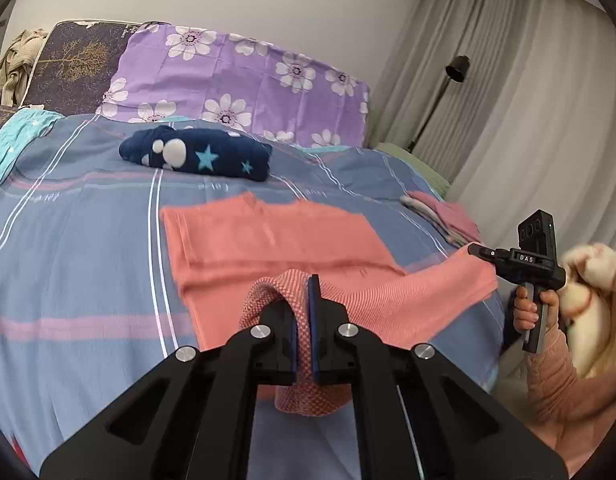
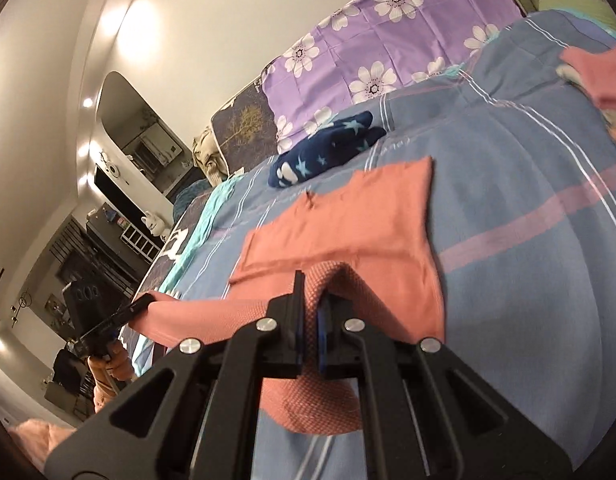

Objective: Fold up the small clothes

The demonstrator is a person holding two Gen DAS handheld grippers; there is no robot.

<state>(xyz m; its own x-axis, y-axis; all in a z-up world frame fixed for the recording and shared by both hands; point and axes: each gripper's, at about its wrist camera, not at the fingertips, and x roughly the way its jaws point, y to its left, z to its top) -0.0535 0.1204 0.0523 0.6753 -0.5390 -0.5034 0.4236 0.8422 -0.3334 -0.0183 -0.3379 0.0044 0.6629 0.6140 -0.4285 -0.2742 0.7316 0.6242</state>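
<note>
A salmon-pink garment [image 1: 268, 240] lies spread on the blue striped bedcover [image 1: 88, 240], with its near edge lifted off the bed. My left gripper [image 1: 304, 292] is shut on one end of that edge, and woven cloth bulges between its pads. My right gripper [image 1: 479, 250], held by a hand in a pink sleeve, pinches the other end off to the right. In the right wrist view the right gripper [image 2: 311, 290] is shut on the garment [image 2: 347, 220], and the left gripper [image 2: 143, 303] holds the far corner at the left. The lifted hem stretches between them.
A folded navy garment with stars [image 1: 200, 154] lies behind the pink one, near a purple flowered pillow [image 1: 236, 80]. A small pile of folded pink clothes [image 1: 447, 212] sits at the bed's right side. Teal cloth [image 1: 12, 140] lies at the left edge. A floor lamp [image 1: 455, 68] stands by grey curtains.
</note>
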